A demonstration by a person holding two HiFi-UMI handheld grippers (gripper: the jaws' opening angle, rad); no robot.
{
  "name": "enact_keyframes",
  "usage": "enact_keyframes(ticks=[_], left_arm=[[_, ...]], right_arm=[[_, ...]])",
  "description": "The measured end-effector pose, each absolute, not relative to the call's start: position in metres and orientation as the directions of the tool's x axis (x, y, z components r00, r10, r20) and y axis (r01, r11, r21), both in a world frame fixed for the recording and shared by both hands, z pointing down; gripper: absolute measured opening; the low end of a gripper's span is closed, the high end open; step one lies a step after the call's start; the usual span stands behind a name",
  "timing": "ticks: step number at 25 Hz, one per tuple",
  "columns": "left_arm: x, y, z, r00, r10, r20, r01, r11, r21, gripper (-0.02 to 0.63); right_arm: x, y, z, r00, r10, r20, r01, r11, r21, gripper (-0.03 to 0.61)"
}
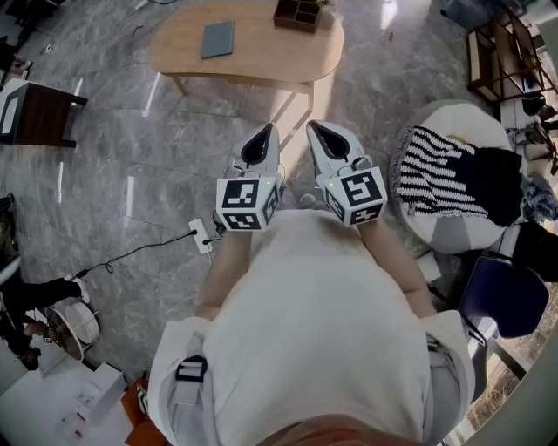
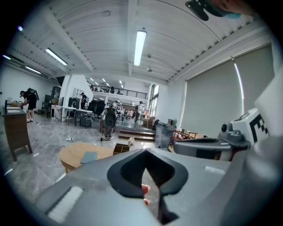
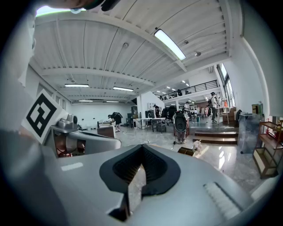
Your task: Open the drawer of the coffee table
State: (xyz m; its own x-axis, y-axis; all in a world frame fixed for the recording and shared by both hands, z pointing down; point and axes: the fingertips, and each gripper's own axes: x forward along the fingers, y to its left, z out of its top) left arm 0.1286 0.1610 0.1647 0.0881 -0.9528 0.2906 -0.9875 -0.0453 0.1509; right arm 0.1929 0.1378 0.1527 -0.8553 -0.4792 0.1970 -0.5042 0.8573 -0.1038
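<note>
The oval wooden coffee table (image 1: 261, 50) stands well ahead of me on the grey marble floor, with a blue-grey pad (image 1: 218, 39) and a wooden organiser box (image 1: 296, 13) on top. No drawer shows from here. My left gripper (image 1: 265, 130) and right gripper (image 1: 313, 127) are held side by side close to my chest and point toward the table, far short of it. Both are shut with nothing between the jaws. In the left gripper view the table (image 2: 75, 154) lies beyond the closed left gripper (image 2: 148, 176). In the right gripper view the right gripper (image 3: 140, 176) hides most of the table.
A dark side table (image 1: 39, 113) stands at the left. A white power strip (image 1: 201, 235) with its cable lies on the floor by my left foot. A round pouffe with striped cloth (image 1: 449, 179) and a blue chair (image 1: 510, 296) are at the right, a wooden shelf (image 1: 501, 57) beyond.
</note>
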Motion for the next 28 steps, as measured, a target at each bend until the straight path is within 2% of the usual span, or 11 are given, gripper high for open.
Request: enact_keyframes(ticks=[11, 16, 28], left_arm=[[0.124, 0.161, 0.168, 0.056, -0.944, 0.325, -0.991, -0.014, 0.131, 0.002], [0.12, 0.16, 0.174, 0.075, -0.938, 0.34, -0.99, -0.028, 0.14, 0.002], [0.067, 0.143, 0.197, 0.089, -0.913, 0.397, -0.986, -0.023, 0.168, 0.002]], right_arm=[[0.191, 0.139, 0.155, -0.857, -0.475, 0.202, -0.501, 0.86, -0.101, 0.0], [0.188, 0.135, 0.155, -0.864, -0.472, 0.178, -0.5, 0.845, -0.189, 0.002], [0.156, 0.108, 0.176, -0.824, -0.489, 0.285, -0.538, 0.834, -0.122, 0.003]])
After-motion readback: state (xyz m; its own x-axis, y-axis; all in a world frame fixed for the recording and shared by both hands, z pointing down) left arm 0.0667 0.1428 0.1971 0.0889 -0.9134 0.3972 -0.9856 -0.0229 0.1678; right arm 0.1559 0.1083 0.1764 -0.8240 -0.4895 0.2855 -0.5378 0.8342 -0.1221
